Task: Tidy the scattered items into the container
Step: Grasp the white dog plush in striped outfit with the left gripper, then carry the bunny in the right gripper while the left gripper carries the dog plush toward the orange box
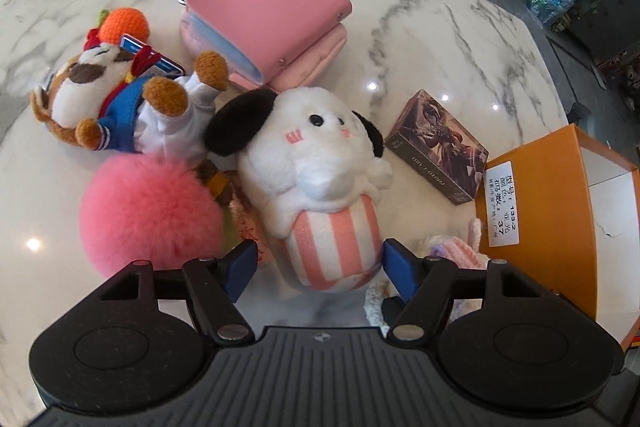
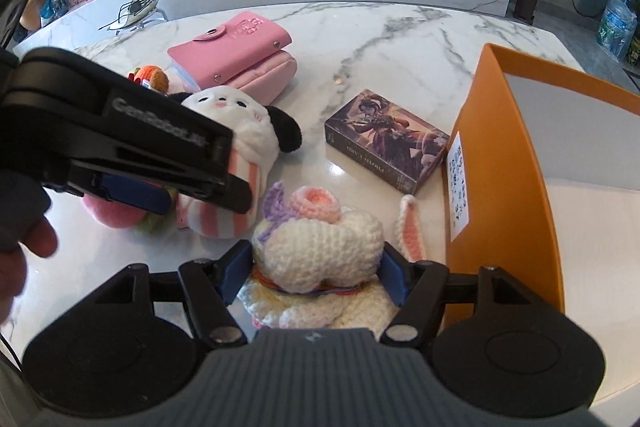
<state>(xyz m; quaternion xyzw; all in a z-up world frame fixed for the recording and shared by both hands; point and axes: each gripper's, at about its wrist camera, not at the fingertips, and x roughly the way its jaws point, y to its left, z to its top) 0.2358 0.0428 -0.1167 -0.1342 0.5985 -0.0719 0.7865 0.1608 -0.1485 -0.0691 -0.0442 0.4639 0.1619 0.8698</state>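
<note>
Left claw [image 1: 318,269] hangs wide open around my striped dog plush [image 1: 316,179], pads not touching it. Right claw [image 2: 316,273] sits pinched on the crochet bunny [image 2: 320,251], with the orange box [image 2: 504,187] just to its right on the worktop [image 2: 380,39].

A white marble table [image 1: 420,39] carries plush toys, a pink wallet [image 1: 268,15], a card box [image 1: 436,147] and an orange box [image 1: 540,195].

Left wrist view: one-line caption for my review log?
Left gripper open around the striped base of a white plush dog, beside the orange box.
</note>
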